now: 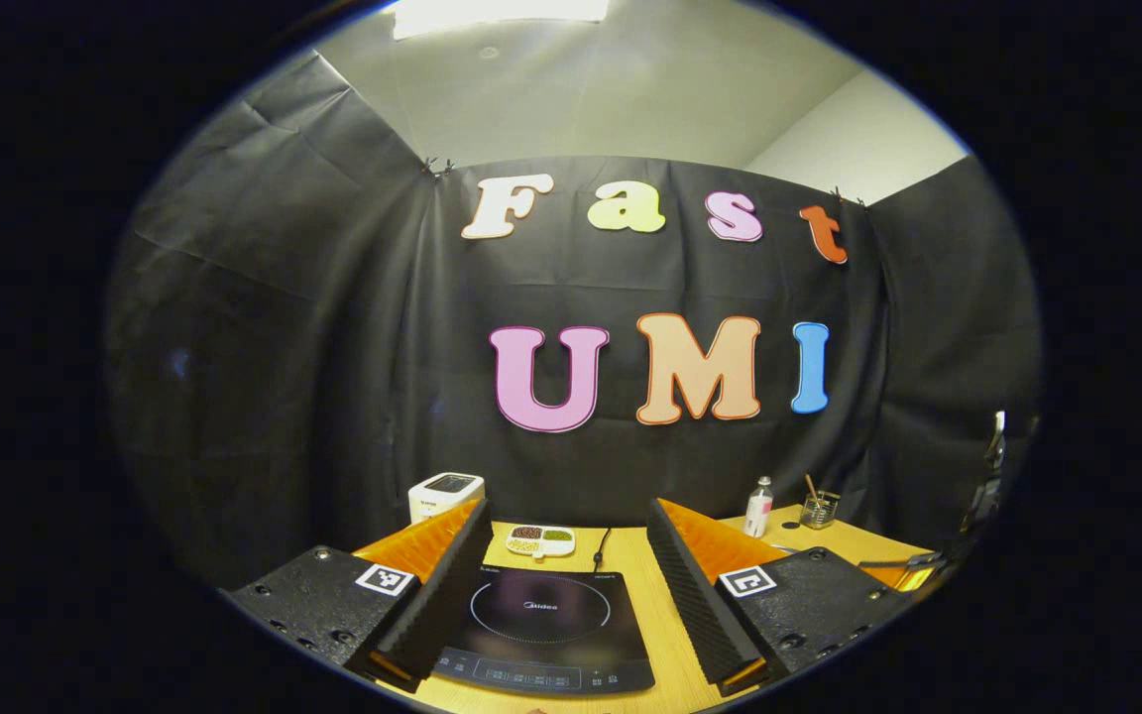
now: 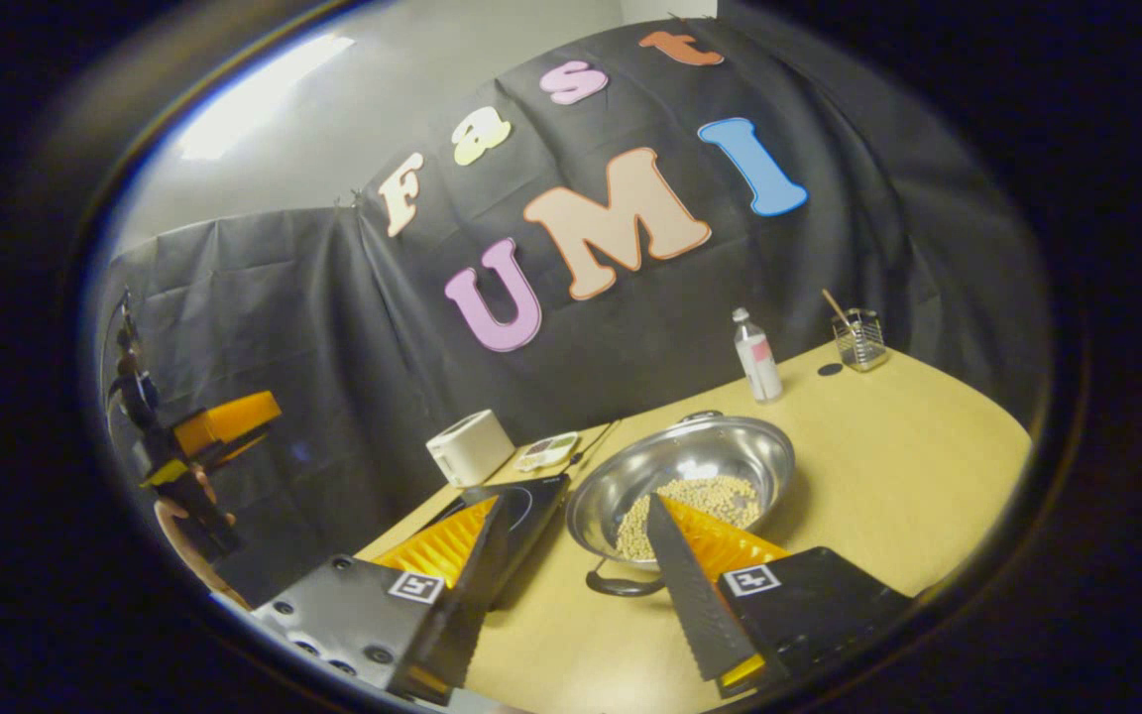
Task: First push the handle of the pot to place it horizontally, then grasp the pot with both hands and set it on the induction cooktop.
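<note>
Left gripper (image 1: 566,555): fingers spread wide, holding nothing and touching nothing; it hangs above the table with the induction cooktop framed between the two fingers.
Right gripper (image 2: 571,540): also spread wide, with nothing clamped between the fingers; its right finger (image 2: 685,585) lies across the near rim of the pot in the picture (whether it actually touches the rim or hovers just over it I cannot tell), while its left finger (image 2: 462,570) sits over the cooktop's near corner.
Left gripper from afar: in the right gripper view it shows at the left edge (image 2: 209,436), raised well above the table, with a hand (image 2: 189,535) below it.
Pot (image 2: 682,474): a shiny metal pot standing upright on the table, just to the right of the cooktop and not on it; pale beans (image 2: 690,501) cover its bottom.
Pot handle (image 2: 621,585): a dark loop at the near rim, pointing toward the camera.
Induction cooktop (image 1: 543,620): flat black slab on the table, bare on top, control strip along its near edge.
Table (image 2: 908,466): light wooden top.
Behind the cooktop: a divided dish (image 1: 540,540) of beans, a white box-shaped appliance (image 1: 446,495) to its left.
Far right of the table: a clear bottle (image 2: 757,355) and a small glass holder (image 2: 859,338) with a stick in it, standing near each other.
</note>
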